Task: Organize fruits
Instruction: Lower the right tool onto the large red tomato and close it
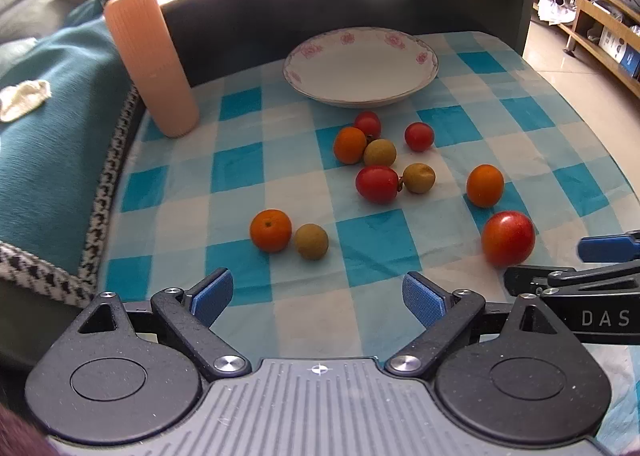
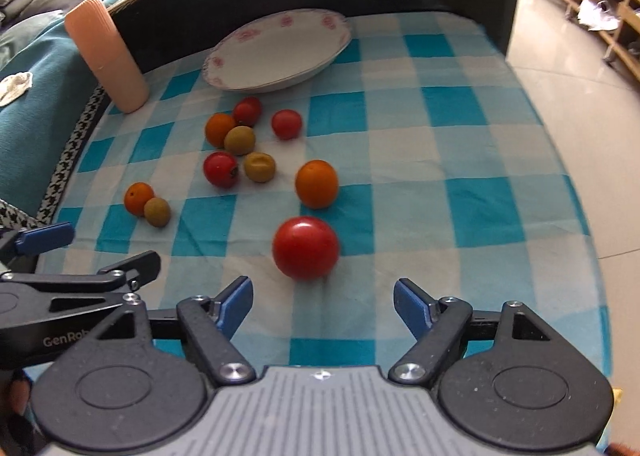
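Fruits lie loose on the checked cloth (image 1: 304,320) that covers the table, none of them yet in the flowered plate (image 1: 360,68) at the far edge. A cluster of small red tomatoes, oranges and brownish longan-like fruits sits in the middle of the cloth, just short of the plate. An orange (image 1: 271,230) touching a brown fruit (image 1: 311,241) lies nearer the left edge, and a lone orange (image 2: 316,183) and the big red tomato (image 2: 305,247) lie nearer the near edge.

Both tongs are released and hold nothing. The right gripper (image 2: 323,306) has its blue pads spread wide, and the big tomato sits just ahead of them, slightly left of the gap's centre but not yet between them. The left gripper (image 1: 318,296) hovers low at the near edge with the orange and brown pair ahead and a little to its left, still apart from it.

Judging from this, the step in hand is the first pick, most likely the big tomato. To do it well, the right gripper should ease forward until the pads flank the tomato's widest part, then close gently, since it is round, smooth and likely soft. A hard squeeze may bruise it, and an off-centre one may send it rolling. A ribbed peach cylinder (image 1: 150,60) stands at the far left corner, clear of the path to the plate.
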### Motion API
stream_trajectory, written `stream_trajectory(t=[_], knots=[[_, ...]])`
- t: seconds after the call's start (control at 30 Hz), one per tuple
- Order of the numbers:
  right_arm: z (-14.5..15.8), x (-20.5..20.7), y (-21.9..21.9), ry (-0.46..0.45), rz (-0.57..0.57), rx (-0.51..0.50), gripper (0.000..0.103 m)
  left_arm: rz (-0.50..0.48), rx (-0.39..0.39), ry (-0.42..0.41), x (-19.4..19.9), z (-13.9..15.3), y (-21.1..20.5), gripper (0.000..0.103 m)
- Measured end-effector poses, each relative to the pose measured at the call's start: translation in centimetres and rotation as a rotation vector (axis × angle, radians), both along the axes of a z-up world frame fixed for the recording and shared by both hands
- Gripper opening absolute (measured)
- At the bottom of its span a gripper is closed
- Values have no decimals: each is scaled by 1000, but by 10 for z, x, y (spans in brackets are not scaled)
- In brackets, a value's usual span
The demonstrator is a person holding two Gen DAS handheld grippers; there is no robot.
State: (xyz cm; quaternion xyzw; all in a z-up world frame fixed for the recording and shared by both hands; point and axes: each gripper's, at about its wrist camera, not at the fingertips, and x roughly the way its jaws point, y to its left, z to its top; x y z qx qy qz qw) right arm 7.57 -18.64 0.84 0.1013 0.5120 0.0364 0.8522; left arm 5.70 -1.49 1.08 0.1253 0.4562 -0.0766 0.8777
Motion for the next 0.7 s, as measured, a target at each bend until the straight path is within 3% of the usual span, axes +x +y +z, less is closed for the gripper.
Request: stream_trajectory(t=[0.17,0.37,0.57,0.63,0.7], knots=[[-7,12,4,12,42,-7,87,-5,-21,41,10,-13,2,95],[-15,16,10,47,72,5,68,-18,-5,54,14,-22,1,94],[-18,15,19,33,111,-78,52,-45,-15,58,16,-27,-3,93],[-17,15,20,25,116,-91,45,-54,-19,63,16,-30,-4,90],[-17,15,19,24,118,-87,45,-59,-8,70,17,-34,-4,81]])
